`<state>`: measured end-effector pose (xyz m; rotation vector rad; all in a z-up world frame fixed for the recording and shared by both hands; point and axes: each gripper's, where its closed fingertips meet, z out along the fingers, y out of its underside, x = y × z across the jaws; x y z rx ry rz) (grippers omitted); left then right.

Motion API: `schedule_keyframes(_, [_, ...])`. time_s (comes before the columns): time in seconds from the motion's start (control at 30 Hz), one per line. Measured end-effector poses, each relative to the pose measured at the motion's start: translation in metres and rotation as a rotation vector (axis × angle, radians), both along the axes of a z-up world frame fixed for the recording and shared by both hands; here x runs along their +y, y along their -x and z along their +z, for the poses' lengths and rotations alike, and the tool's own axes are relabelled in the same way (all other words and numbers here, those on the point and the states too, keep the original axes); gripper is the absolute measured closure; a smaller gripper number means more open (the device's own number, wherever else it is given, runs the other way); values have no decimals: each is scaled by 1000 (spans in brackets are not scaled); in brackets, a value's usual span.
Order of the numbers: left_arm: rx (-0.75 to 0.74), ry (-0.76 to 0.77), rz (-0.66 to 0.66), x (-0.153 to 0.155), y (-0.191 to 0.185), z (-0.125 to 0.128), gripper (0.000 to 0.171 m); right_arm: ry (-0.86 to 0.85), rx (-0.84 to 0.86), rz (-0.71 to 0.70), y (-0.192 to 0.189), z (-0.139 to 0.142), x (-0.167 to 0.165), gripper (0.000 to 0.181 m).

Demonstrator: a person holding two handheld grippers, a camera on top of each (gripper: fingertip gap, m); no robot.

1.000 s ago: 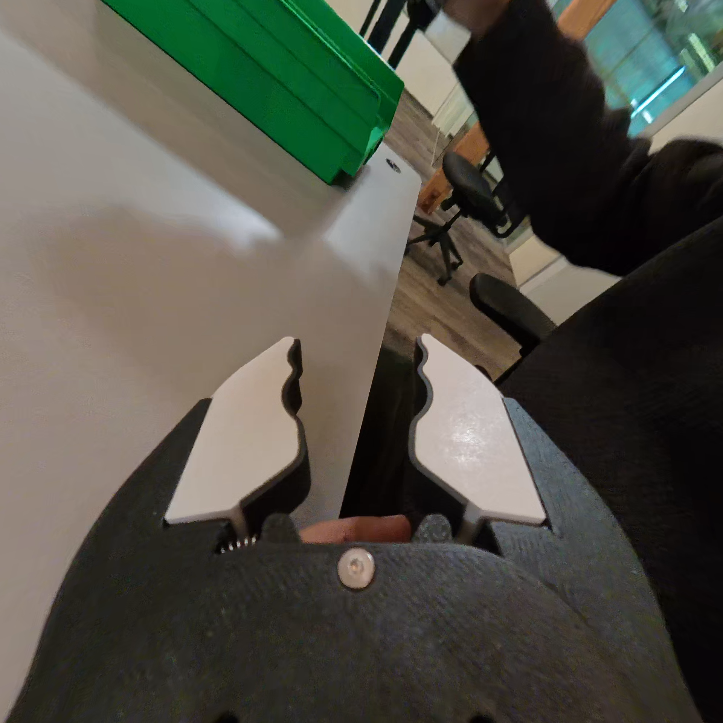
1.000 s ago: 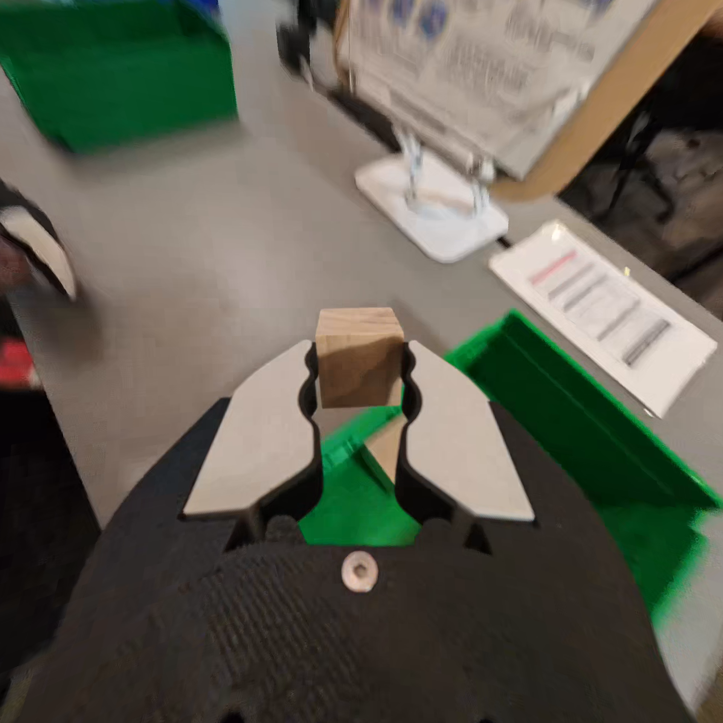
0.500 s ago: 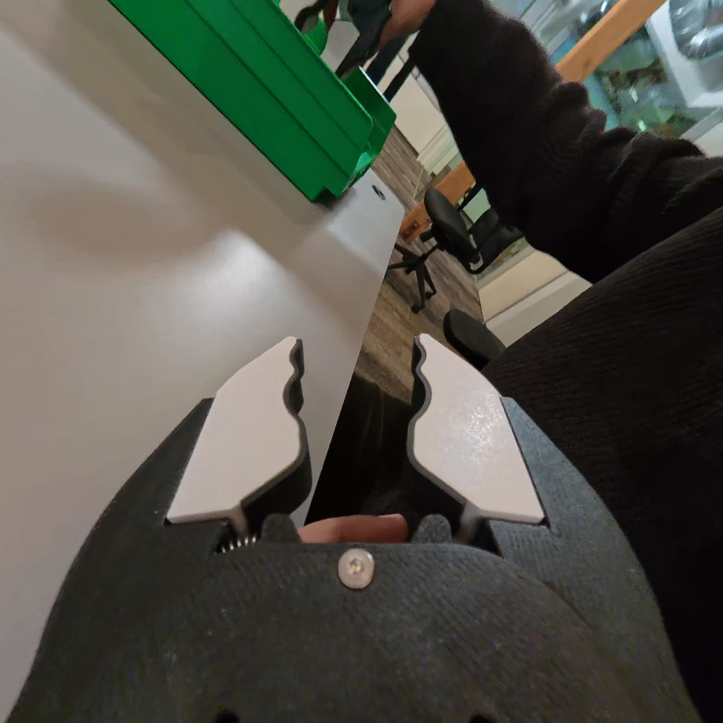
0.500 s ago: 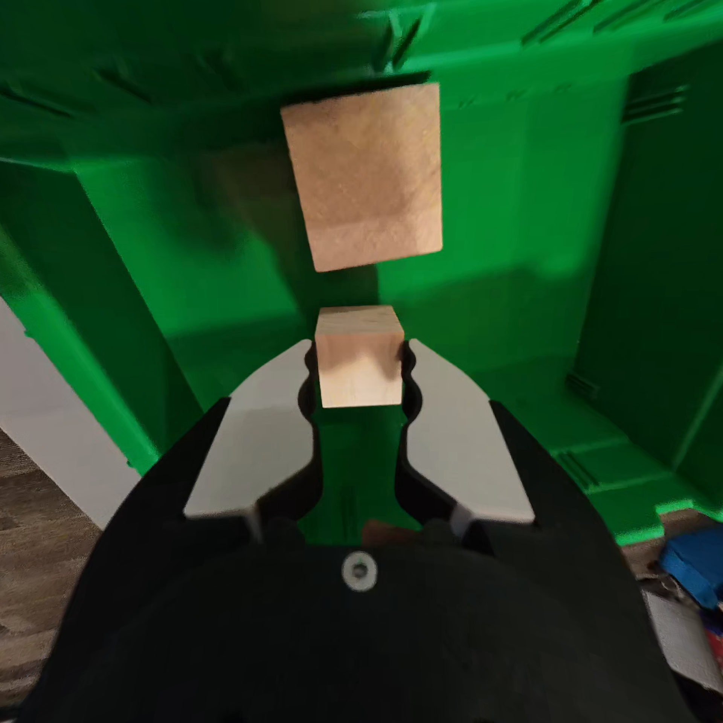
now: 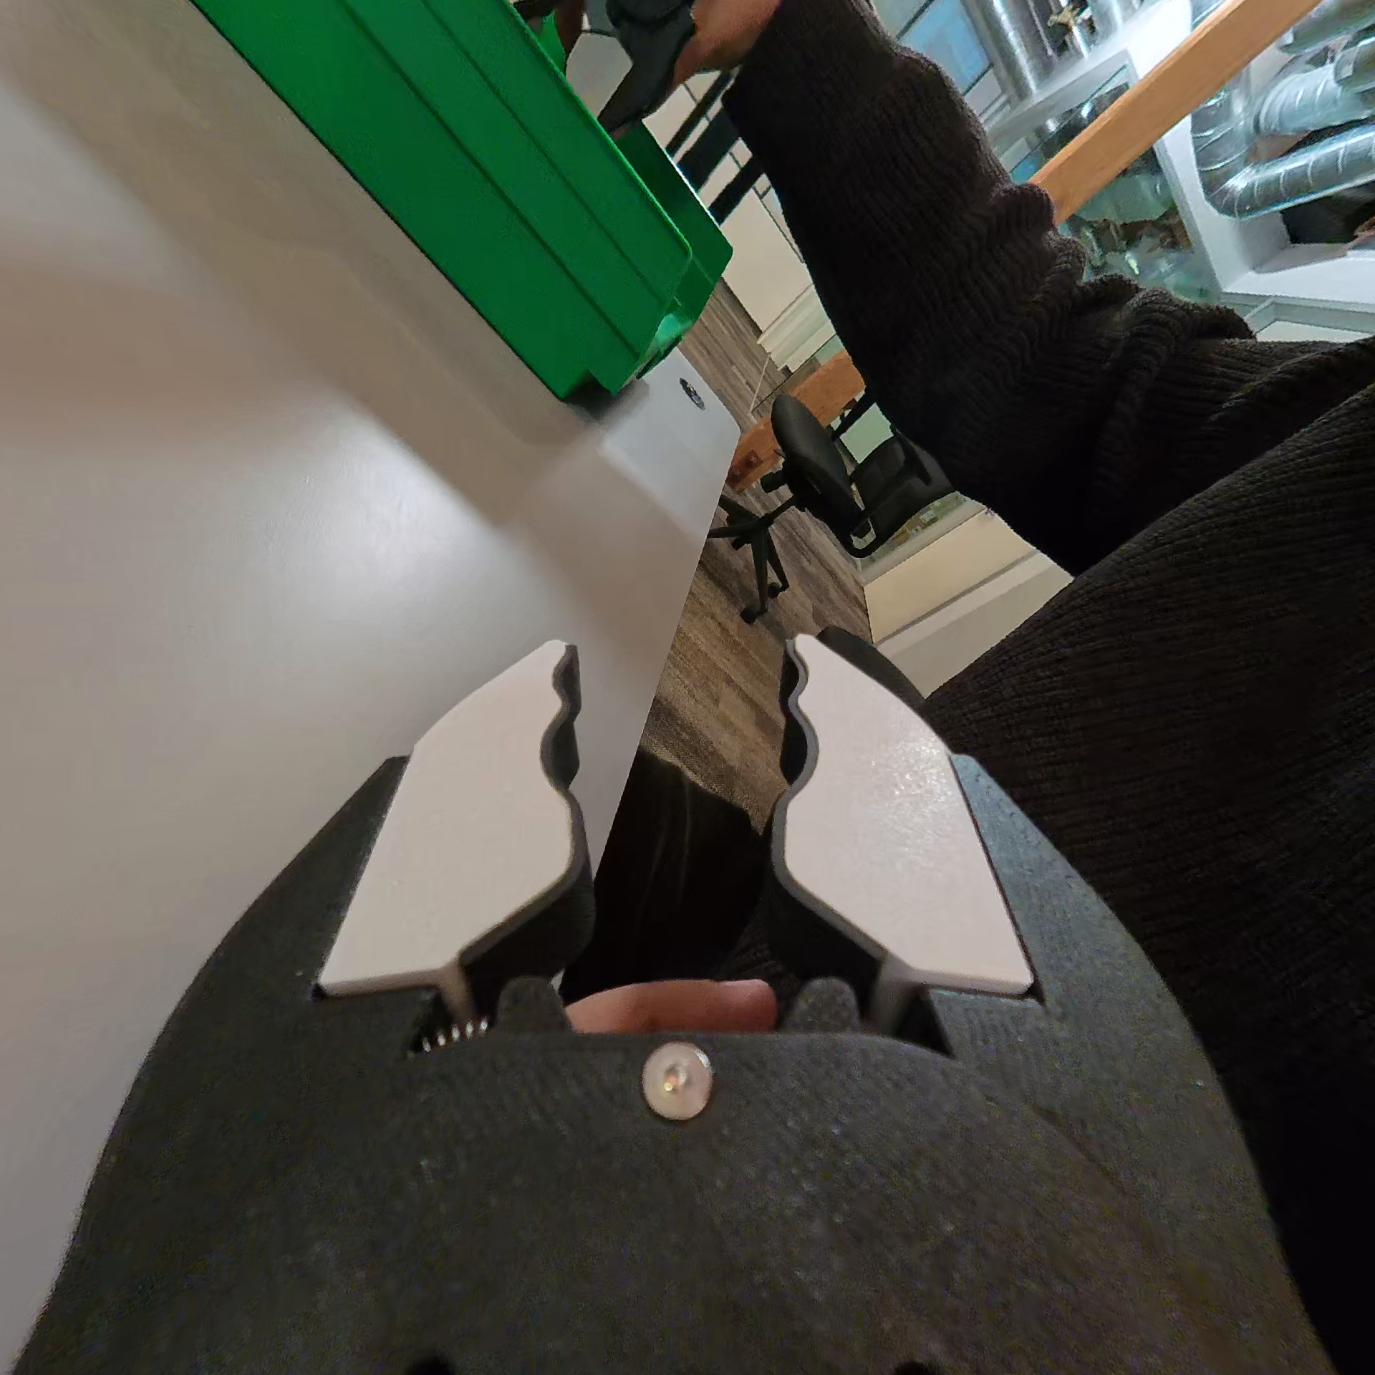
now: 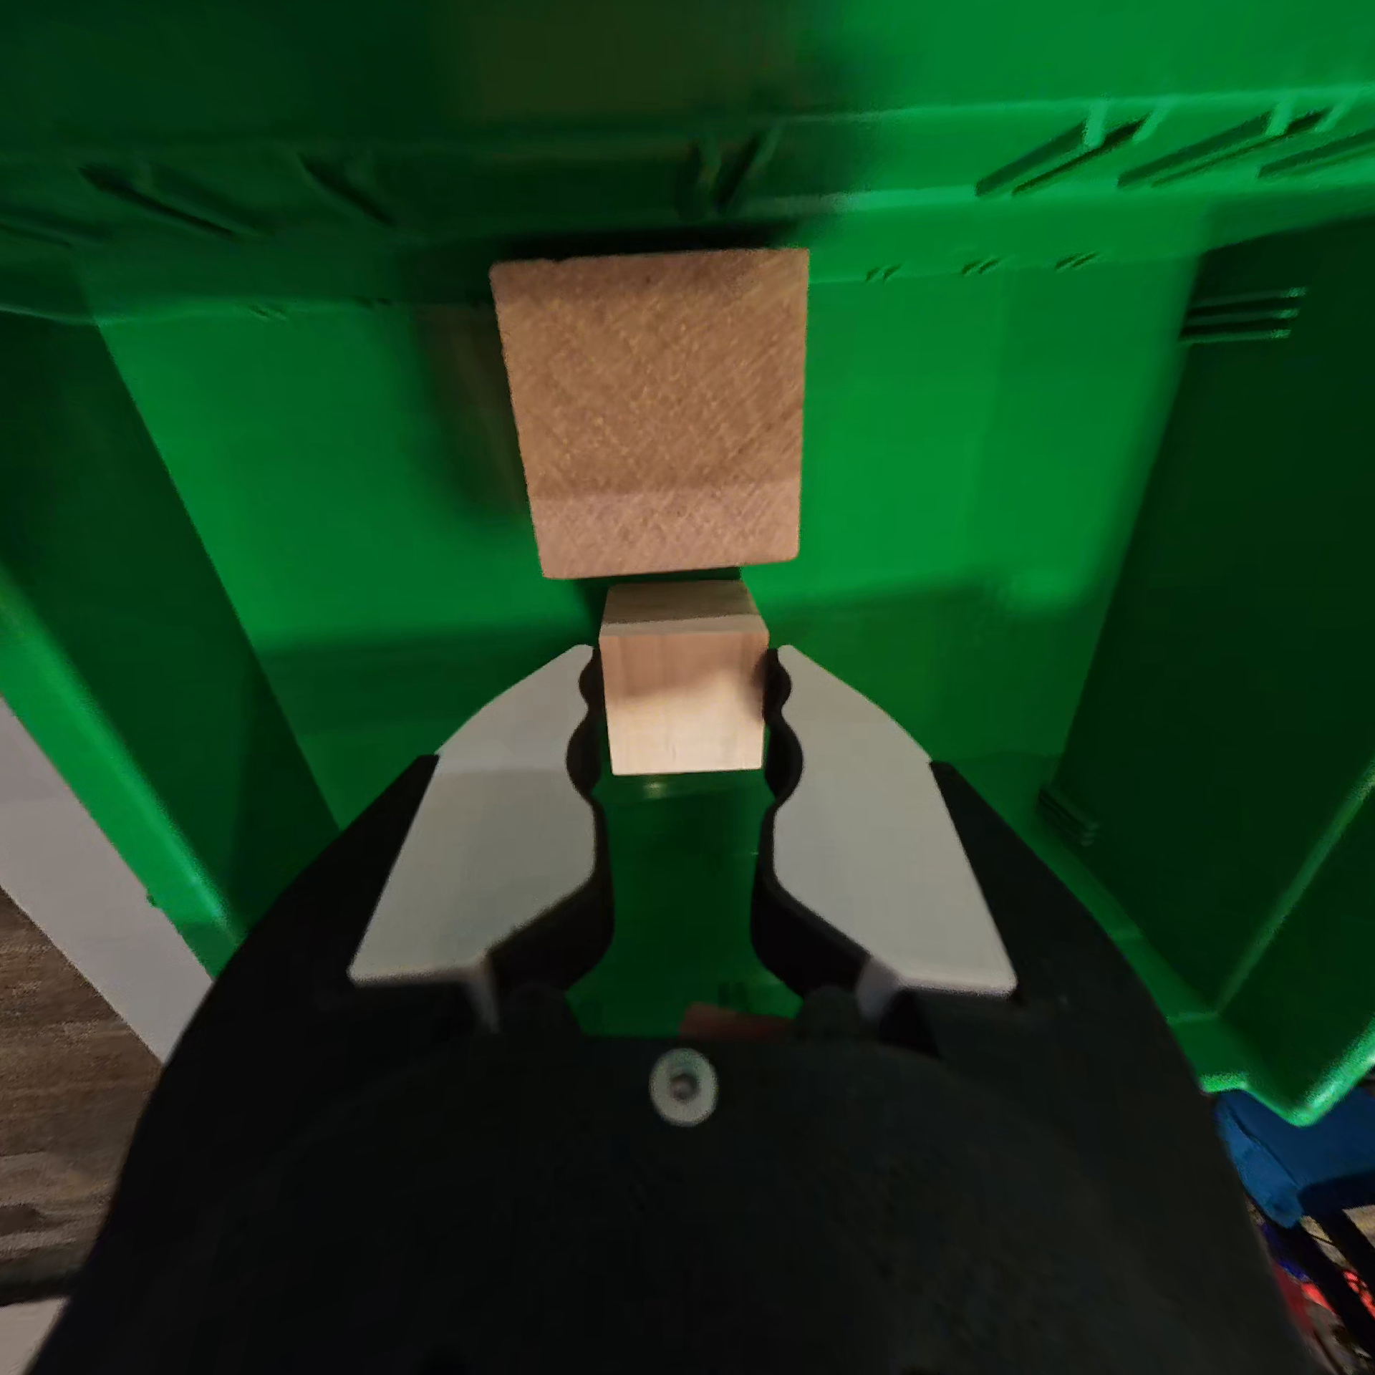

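My right gripper [image 6: 682, 673] is shut on a small wooden cube [image 6: 682, 696] and holds it inside a green plastic bin [image 6: 312, 484]. A larger wooden block [image 6: 655, 409] lies on the bin floor just beyond the cube. My left gripper [image 5: 678, 692] is open and empty, held at the near edge of a grey table [image 5: 223, 521]. In the left wrist view the green bin [image 5: 484, 171] stands at the table's far end, and the other gripper [image 5: 647, 52] shows above it in a hand with a dark sleeve [image 5: 893, 260].
Past the table edge lies a wood-look floor [image 5: 714, 670] with a black office chair [image 5: 811, 469]. Dark clothing [image 5: 1153, 744] fills the right of the left wrist view. In the right wrist view the table edge [image 6: 67, 856] and floor show at the lower left.
My right gripper moved with the cube from above the table down into the green bin, closer to the larger block. My left gripper stayed open and shifted only slightly.
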<state>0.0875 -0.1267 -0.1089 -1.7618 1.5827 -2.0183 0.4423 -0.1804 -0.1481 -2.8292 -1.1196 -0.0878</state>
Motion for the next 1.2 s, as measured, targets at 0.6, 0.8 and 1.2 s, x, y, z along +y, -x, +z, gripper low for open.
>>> schedule_keyframes(0.6, [-14, -6, -44, -11, 3, 4, 119, 18, -13, -5, 2, -2, 2, 139])
schedule_keyframes(0.8, [-11, 18, -37, -9, 3, 6, 119, -6, -52, -16, -1, 3, 5, 139])
schedule_keyframes(1.2, [-20, 52, -25, -5, 3, 13, 120, -83, -18, -111, 9, 20, 2, 125])
